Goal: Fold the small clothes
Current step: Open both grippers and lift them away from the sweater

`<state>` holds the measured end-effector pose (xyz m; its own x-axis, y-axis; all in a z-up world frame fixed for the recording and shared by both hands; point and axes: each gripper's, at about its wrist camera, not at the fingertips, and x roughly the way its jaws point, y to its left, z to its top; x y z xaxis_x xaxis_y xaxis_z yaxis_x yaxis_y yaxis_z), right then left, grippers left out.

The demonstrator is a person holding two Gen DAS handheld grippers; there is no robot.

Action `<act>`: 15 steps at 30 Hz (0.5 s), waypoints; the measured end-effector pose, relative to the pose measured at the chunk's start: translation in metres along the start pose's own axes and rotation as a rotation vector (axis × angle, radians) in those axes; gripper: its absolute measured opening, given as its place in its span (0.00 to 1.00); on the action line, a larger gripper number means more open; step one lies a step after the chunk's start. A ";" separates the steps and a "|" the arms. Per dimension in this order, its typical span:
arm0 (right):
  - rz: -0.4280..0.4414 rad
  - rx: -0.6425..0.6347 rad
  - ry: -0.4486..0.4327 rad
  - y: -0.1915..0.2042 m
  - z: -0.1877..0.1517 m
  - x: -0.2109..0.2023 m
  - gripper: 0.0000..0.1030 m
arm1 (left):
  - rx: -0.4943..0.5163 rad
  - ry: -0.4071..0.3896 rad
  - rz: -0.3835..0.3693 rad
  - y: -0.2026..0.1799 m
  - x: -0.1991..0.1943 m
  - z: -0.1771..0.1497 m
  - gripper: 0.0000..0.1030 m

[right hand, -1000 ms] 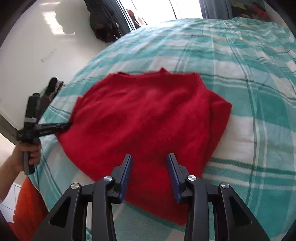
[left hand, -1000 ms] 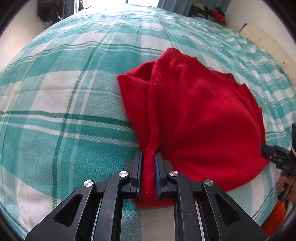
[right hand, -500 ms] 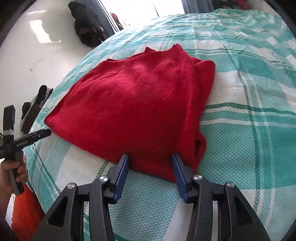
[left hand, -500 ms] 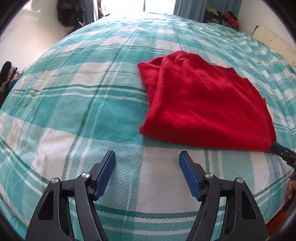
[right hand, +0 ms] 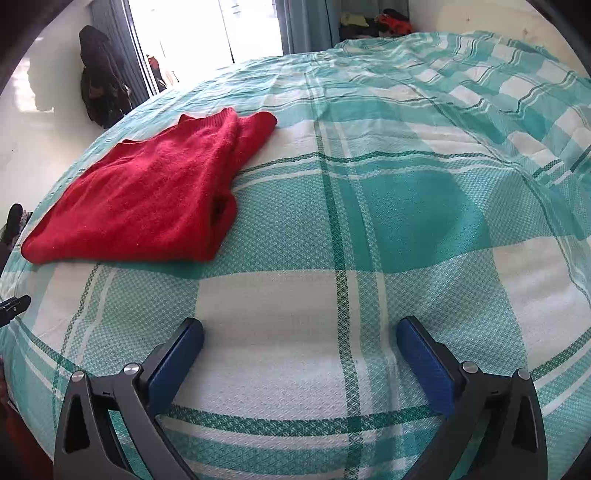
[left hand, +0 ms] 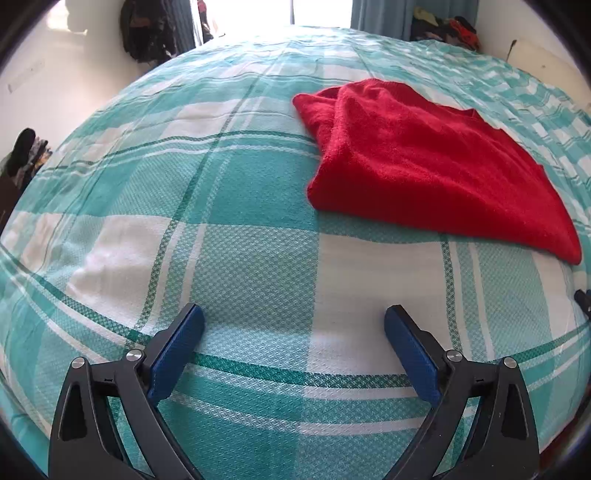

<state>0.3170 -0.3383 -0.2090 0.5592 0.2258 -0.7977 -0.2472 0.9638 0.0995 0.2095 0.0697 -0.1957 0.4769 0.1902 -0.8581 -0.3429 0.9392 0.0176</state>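
Lying folded on a bed spread w/ a teal-and-white checked sheet, a red sweater sits flat and untouched, its layers stacked into a rough wedge w/ a thick rolled fold along one side and a thin corner tapering toward the mattress edge. Left gripper hangs over bare sheet near the bed's edge, jaws spread wide after just opening, nothing between the blue pads; the sweater is up and to the right in that view, apart from the tool. Right gripper is likewise spread to full width, its jaws also just opened, empty, over a white square of the check pattern; from its cam the sweater lies well off to the upper left, ribbed neck edge toward the far side of the bed. Both tools point down at the sheet (neither pad touches the knit). A dark tip of the other gripper pokes in at the frame edge of each view. Bkgd: bright window, blue curtains, dark clothing hanging by the wall.
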 end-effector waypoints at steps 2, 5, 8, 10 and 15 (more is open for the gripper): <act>-0.012 -0.004 -0.027 0.001 -0.003 -0.003 1.00 | -0.002 0.008 -0.006 0.001 0.002 0.000 0.96; -0.018 -0.007 -0.033 0.001 -0.001 -0.002 1.00 | -0.005 0.010 -0.002 0.000 0.004 -0.002 0.97; -0.015 -0.007 -0.035 0.000 0.000 -0.001 1.00 | -0.001 0.007 0.003 -0.001 0.005 -0.003 0.98; -0.016 -0.009 -0.038 0.003 -0.004 -0.002 1.00 | 0.000 0.007 -0.001 -0.001 0.006 -0.003 0.98; -0.019 -0.012 -0.042 0.004 -0.006 -0.002 1.00 | 0.006 0.012 -0.044 0.003 0.002 -0.003 0.98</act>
<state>0.3105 -0.3360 -0.2103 0.5969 0.2133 -0.7735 -0.2454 0.9664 0.0771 0.2072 0.0718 -0.1986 0.4815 0.1455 -0.8643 -0.3172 0.9482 -0.0171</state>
